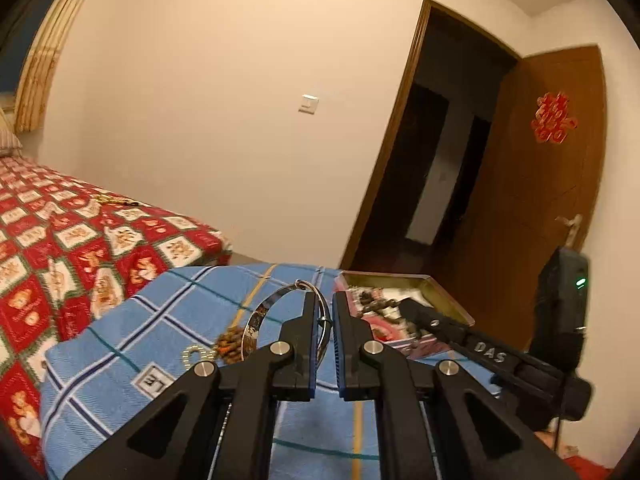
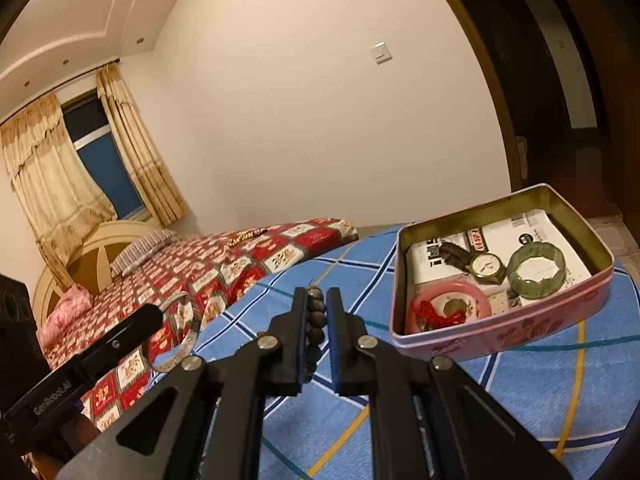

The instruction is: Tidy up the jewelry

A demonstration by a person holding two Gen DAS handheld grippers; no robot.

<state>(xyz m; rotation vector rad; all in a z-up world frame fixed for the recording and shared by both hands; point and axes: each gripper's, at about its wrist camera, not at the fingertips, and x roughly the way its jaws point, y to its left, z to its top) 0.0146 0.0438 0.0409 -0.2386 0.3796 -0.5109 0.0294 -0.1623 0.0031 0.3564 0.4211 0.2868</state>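
While the left gripper [image 1: 321,312] pinches a silver bangle [image 1: 262,316] and holds it up over the blue checked cloth [image 1: 120,340], the pink tin [image 1: 440,300] sits just to its right. From the right wrist, the right gripper [image 2: 317,308] squeezes a string of dark beads [image 2: 316,316]; the tin, up ahead to its right, holds a watch [image 2: 486,266], a green bangle [image 2: 536,268] and a pink bangle [image 2: 452,304].
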